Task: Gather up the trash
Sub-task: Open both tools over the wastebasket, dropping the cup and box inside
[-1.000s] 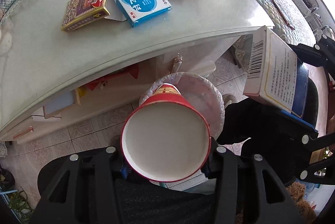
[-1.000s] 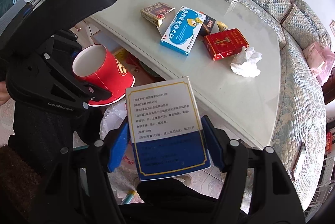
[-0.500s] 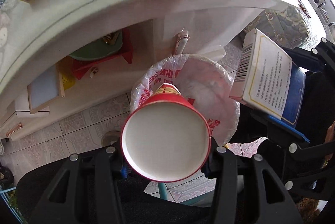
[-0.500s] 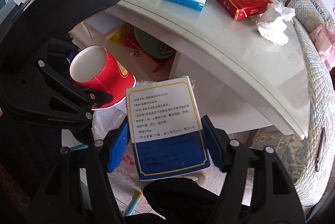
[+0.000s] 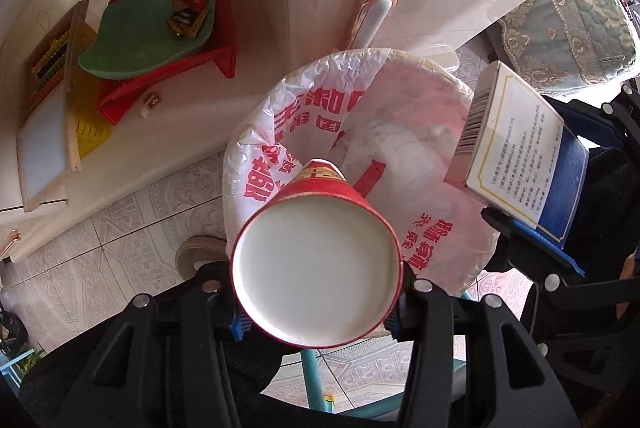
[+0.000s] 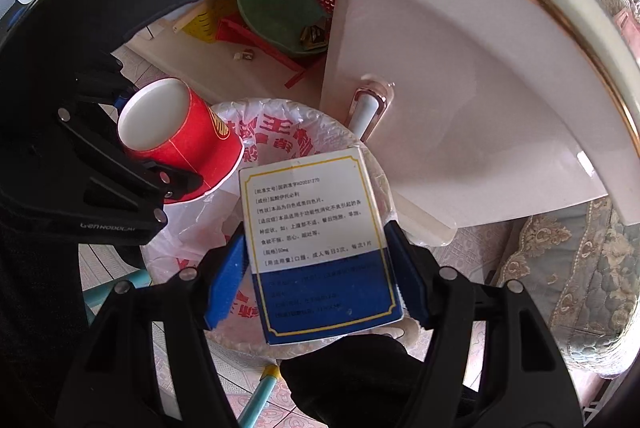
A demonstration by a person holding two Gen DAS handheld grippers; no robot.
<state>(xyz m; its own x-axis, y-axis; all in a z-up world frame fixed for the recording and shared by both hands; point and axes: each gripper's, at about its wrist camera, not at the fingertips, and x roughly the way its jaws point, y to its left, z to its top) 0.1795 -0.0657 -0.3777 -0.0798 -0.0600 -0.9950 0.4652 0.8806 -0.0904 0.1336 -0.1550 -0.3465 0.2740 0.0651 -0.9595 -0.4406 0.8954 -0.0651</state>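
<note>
My left gripper (image 5: 316, 312) is shut on a red paper cup (image 5: 316, 268), held upside down, white base toward the camera, over the near rim of the trash bin (image 5: 400, 100) lined with a white bag with red print. In the right wrist view the cup (image 6: 180, 140) hangs at the bin's (image 6: 296, 116) left side. My right gripper (image 6: 316, 288) is shut on a white and blue medicine box (image 6: 316, 240), held above the bin. The box also shows in the left wrist view (image 5: 520, 156), over the bin's right rim.
The bin stands on tiled floor against the white table base (image 6: 460, 88). A lower shelf holds a red basket (image 5: 168, 12) with a green dish, and a framed board (image 5: 44, 132). A sofa edge (image 6: 580, 288) lies to the right.
Both grippers have dropped below the table top and moved in over the bin. The cup and the box stay gripped. The table top items have left the left view.
</note>
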